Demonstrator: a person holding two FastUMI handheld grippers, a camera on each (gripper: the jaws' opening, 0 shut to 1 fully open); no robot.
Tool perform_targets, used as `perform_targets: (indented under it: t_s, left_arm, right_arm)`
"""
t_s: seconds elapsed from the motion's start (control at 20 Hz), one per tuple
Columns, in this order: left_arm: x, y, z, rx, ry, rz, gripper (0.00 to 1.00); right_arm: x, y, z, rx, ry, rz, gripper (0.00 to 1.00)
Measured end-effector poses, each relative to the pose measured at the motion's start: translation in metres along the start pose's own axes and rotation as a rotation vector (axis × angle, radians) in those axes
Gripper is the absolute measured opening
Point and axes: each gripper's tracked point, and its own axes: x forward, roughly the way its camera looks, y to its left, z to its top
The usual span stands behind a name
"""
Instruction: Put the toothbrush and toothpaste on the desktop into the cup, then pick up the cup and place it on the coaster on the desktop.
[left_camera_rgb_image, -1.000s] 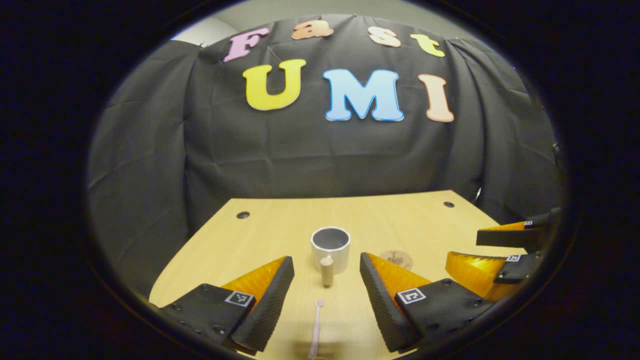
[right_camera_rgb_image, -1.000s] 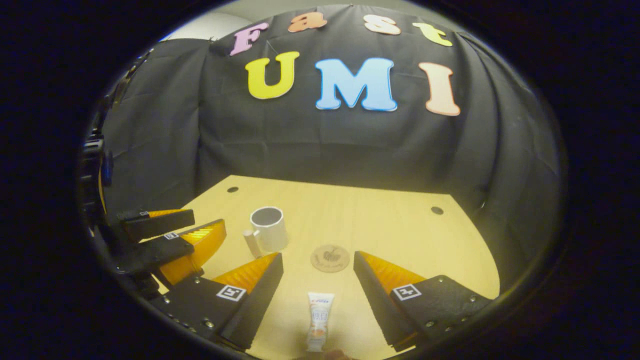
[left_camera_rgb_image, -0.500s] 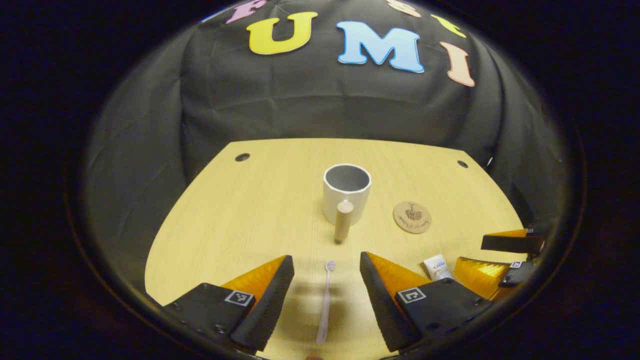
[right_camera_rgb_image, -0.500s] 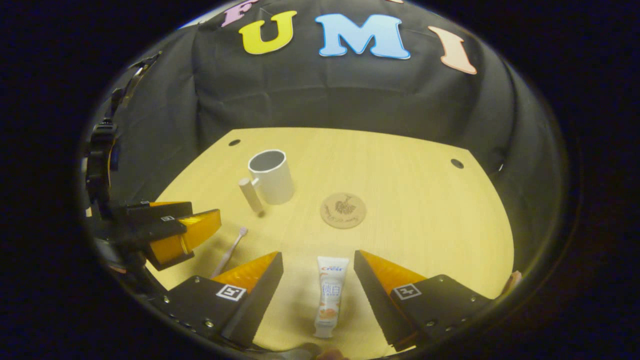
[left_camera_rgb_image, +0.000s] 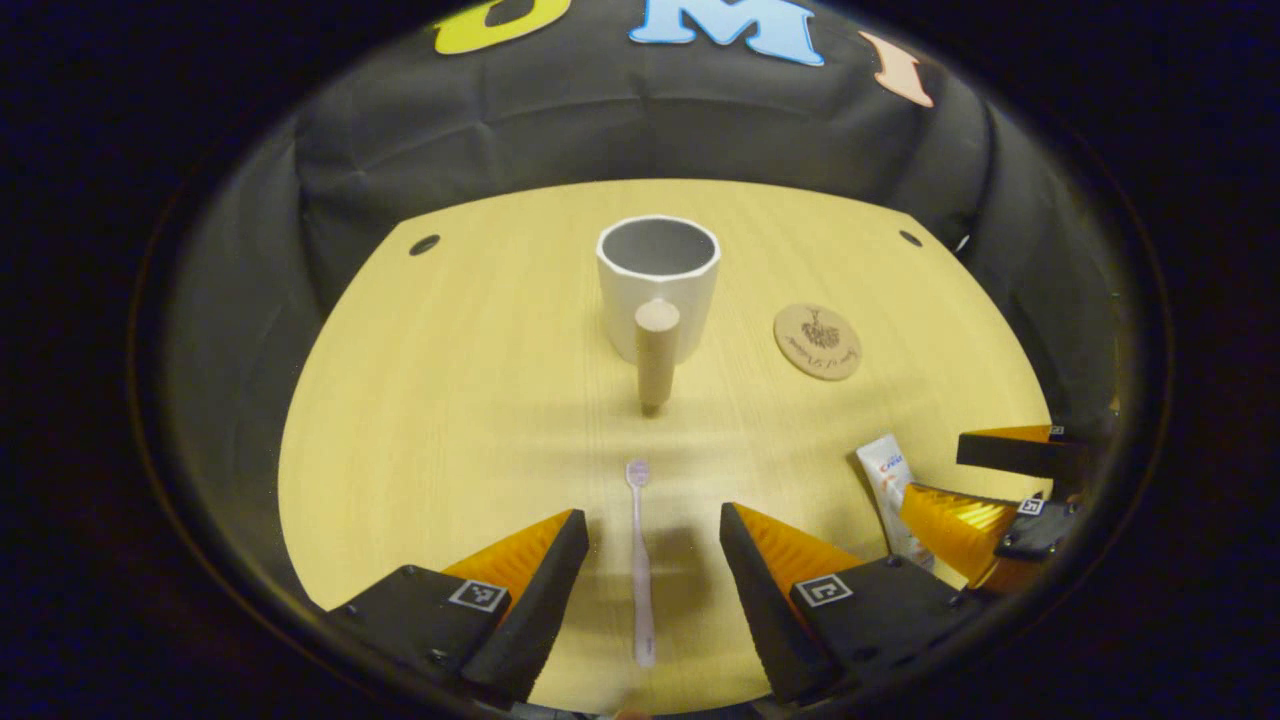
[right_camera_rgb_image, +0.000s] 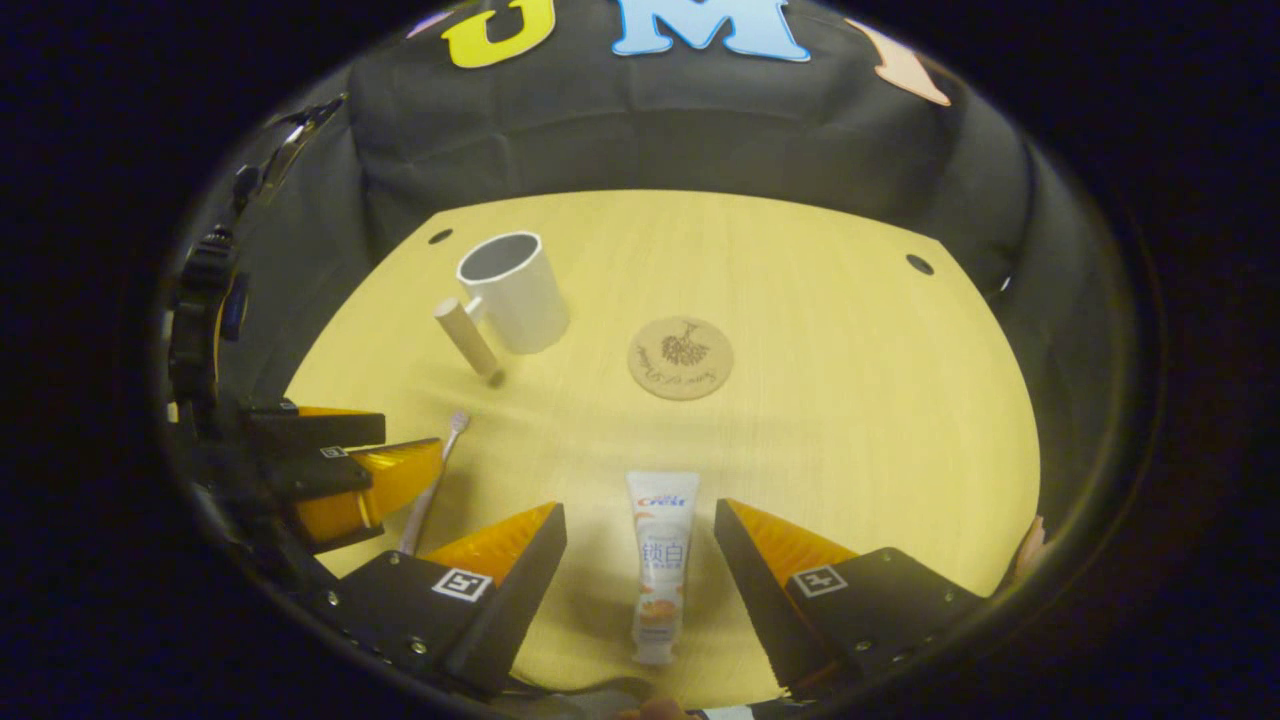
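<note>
Left gripper view: the left gripper (left_camera_rgb_image: 652, 545) is open over the toothbrush (left_camera_rgb_image: 640, 560), lying before the cup (left_camera_rgb_image: 657, 285). Right gripper (right_camera_rgb_image: 638, 540) is open around the toothpaste (right_camera_rgb_image: 658, 565); the coaster (right_camera_rgb_image: 680, 357) sits beside the cup.

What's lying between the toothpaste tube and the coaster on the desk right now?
Nothing: in the right gripper view, bare desktop separates the toothpaste from the coaster.
</note>
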Motion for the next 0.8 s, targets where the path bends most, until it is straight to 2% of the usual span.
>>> perform_targets:
  t_s: [0.25,0.4,0.75,0.8]
  left_arm:
    - [0.015,0.004,-0.029,-0.017,0.16,-0.032,0.89]
    - [0.015,0.011,-0.046,-0.014,0.254,-0.02,0.89]
    - [0.026,0.011,-0.06,-0.012,0.328,-0.022,0.9]
    - [0.025,0.011,-0.06,-0.003,0.328,-0.021,0.82]
  right_arm:
    - [0.011,-0.006,-0.023,0.029,0.142,-0.022,0.93]
    - [0.015,-0.006,-0.036,0.048,0.223,-0.021,0.93]
    - [0.022,-0.004,-0.044,0.095,0.291,-0.006,0.93]
    - [0.023,-0.005,-0.044,0.096,0.298,-0.01,0.93]
